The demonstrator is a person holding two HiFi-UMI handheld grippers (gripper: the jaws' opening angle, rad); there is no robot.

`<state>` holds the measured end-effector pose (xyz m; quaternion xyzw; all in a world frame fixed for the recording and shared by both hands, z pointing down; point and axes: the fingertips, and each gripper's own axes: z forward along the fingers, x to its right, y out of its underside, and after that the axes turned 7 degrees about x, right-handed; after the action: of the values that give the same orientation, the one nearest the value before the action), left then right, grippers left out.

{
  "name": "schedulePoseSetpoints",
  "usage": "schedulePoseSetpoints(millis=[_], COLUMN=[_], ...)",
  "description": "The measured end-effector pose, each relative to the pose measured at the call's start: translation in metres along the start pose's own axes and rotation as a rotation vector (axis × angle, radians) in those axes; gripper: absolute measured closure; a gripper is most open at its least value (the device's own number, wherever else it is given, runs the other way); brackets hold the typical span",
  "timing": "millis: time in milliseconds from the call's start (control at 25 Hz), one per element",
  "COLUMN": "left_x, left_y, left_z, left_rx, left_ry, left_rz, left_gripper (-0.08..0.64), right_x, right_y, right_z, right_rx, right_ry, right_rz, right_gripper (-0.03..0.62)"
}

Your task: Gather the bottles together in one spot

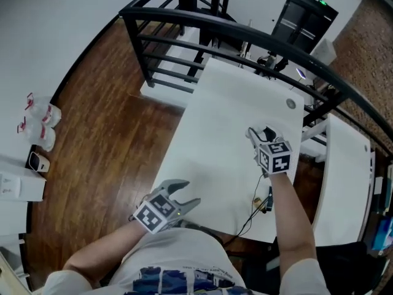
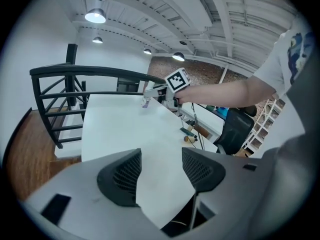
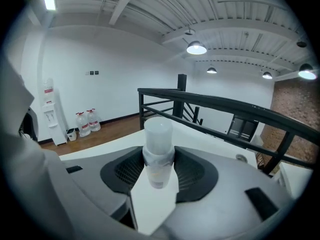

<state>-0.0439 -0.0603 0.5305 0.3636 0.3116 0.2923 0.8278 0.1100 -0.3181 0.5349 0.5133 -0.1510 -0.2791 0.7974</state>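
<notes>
Right gripper [image 1: 259,135]: clenched on a small bottle [image 3: 159,149]. The pads press its clear body just under the pale cap. It stands upright between the jaws and is held off the white surface [image 1: 215,140], out toward the far right part.

Left gripper [image 1: 189,193]: released, nothing between its jaws. It hangs over the near left edge of the surface.

No other bottle shows on the surface in any view, so I cannot tell where the gathering spot is. The only other bottles I see are the big water jugs [image 1: 40,120] on the floor by the wall, well apart from here.

How I judge this carry is best done:
- Hold the grip as it is. The bottle is narrow and smooth and could slide if I slacken.
- Keep it upright, because a tilt would lever it against the pads.
- Pick a bare patch away from the edges, clear of the round cap [image 1: 290,104] set in the surface and the cable [image 1: 258,203] at the near edge.
- Lower it until the base sits flat, then let go.
- Keep the left gripper out of the way.
</notes>
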Motion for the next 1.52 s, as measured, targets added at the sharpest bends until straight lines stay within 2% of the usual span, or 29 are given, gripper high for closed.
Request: schedulePoseSetpoints(millis=[160, 400, 800, 840, 920, 1040, 1200, 1520], left_x=[-0.016, -0.029, -0.041, -0.042, -0.045, -0.049, -0.048, -0.042], left_y=[0.004, 0.002, 0.004, 0.003, 0.002, 0.001, -0.002, -0.005], left_z=[0.011, 0.022, 0.031, 0.031, 0.032, 0.032, 0.029, 0.026], left_rx=[-0.030, -0.019, -0.046, -0.046, -0.047, -0.047, -0.041, 0.025], left_ry=[0.007, 0.012, 0.055, 0.061, 0.073, 0.092, 0.130, 0.152], left_rz=[-0.001, -0.037, -0.037, -0.035, -0.029, -0.016, -0.004, 0.018], left_gripper=[0.322, 0.322, 0.322, 0.324, 0.322, 0.322, 0.324, 0.322], right_x=[0.005, 0.011, 0.016, 0.017, 0.018, 0.016, 0.006, -0.049], right_y=[0.014, 0.046, 0.051, 0.051, 0.050, 0.045, 0.034, -0.006], right_z=[0.045, 0.081, 0.095, 0.094, 0.093, 0.087, 0.059, -0.053], right_rx=[-0.002, -0.014, -0.014, -0.015, -0.018, -0.019, -0.018, 0.102], right_ry=[0.027, 0.066, 0.103, 0.107, 0.115, 0.125, 0.145, 0.174], right_rz=[0.013, 0.056, 0.076, 0.079, 0.083, 0.069, 0.052, 0.127], right_gripper=[0.414, 0.414, 0.406, 0.399, 0.333, 0.302, 0.295, 0.296])
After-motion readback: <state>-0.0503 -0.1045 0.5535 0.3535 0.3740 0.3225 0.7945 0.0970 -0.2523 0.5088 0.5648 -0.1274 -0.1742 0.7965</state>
